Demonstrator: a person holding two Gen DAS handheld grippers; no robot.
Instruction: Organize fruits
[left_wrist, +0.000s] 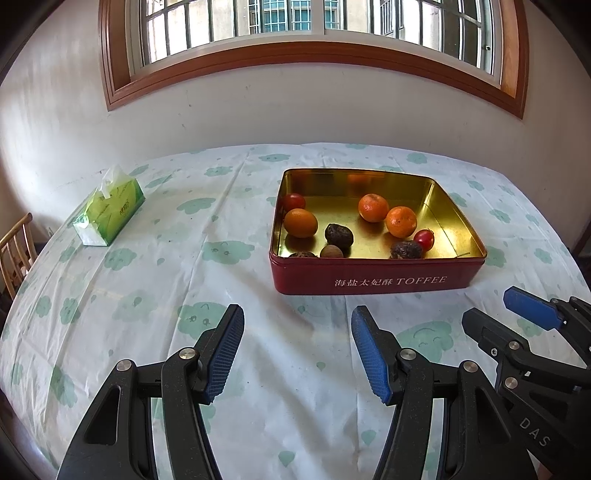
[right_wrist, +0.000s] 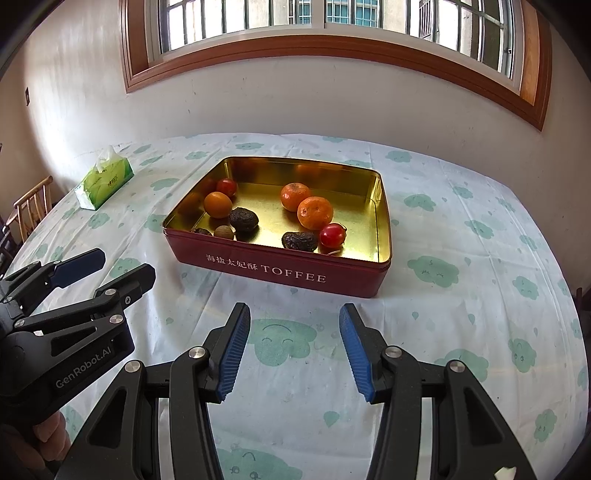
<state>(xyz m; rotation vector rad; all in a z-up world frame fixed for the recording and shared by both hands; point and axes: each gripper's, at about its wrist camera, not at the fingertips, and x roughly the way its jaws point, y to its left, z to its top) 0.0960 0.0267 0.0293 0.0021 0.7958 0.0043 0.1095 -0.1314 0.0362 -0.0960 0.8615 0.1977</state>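
A red TOFFEE tin with a gold inside stands on the table. It holds three oranges, among them one at the left and one at the right. It also holds two red tomatoes and several dark wrinkled fruits. My left gripper is open and empty, short of the tin. My right gripper is open and empty, beside the left one.
A green tissue box lies at the far left of the table. A wooden chair stands past the table's left edge. The cloud-patterned tablecloth covers the table. A wall with a window is behind.
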